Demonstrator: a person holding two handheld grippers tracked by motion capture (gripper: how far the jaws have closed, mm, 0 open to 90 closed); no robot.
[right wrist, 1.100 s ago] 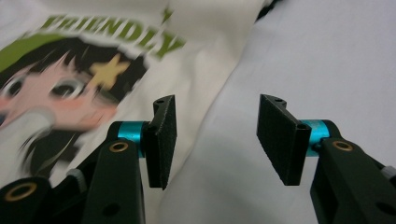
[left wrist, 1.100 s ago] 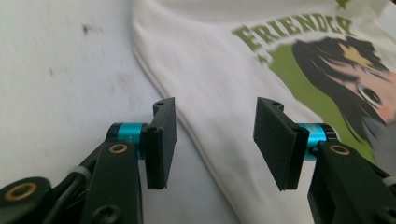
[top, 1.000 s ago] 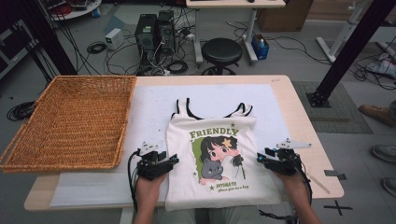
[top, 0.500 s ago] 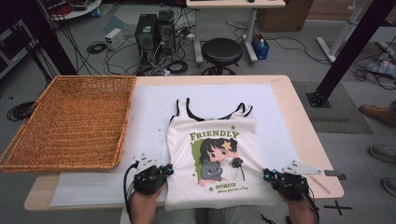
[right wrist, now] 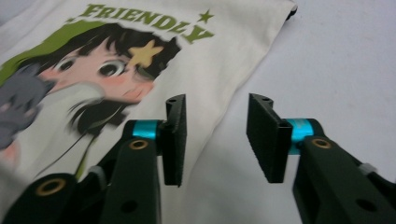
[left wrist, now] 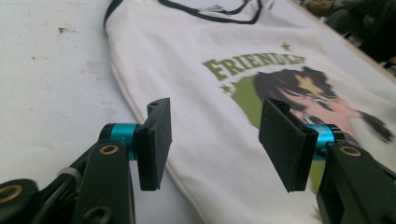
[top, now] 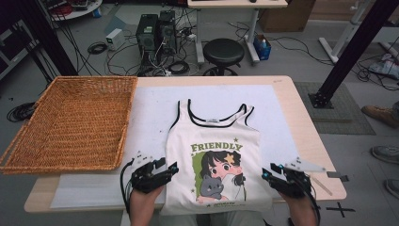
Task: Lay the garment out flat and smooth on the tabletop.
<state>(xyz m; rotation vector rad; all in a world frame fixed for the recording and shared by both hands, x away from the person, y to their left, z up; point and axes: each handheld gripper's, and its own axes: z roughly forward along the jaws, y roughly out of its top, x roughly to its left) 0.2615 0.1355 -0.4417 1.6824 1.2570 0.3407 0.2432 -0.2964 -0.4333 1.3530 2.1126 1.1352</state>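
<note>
A cream tank top (top: 214, 155) with dark trim and a printed cartoon girl under the word "FRIENDLY" is spread flat on the white mat (top: 150, 117) that covers the wooden table (top: 306, 132). Its straps point toward the far edge, and its hem hangs over the near edge, at the middle of that edge.

The left gripper (top: 164, 170) is held at the near edge, at the top's left side seam. Its jaws have just been opening and are seen set well apart in the left gripper view (left wrist: 214, 140), with the seam and fabric lying below the gap and nothing pressed between the pads.

The right gripper (top: 272, 173) is held at the near edge beside the top's right side seam. Its jaws have likewise just been opening; in the right gripper view (right wrist: 215, 140) a moderate gap is seen between them, above the shirt's edge and the bare mat, with nothing gripped.

A woven wicker basket (top: 70, 122) is placed at the left edge of the table, well apart from the top.
</note>
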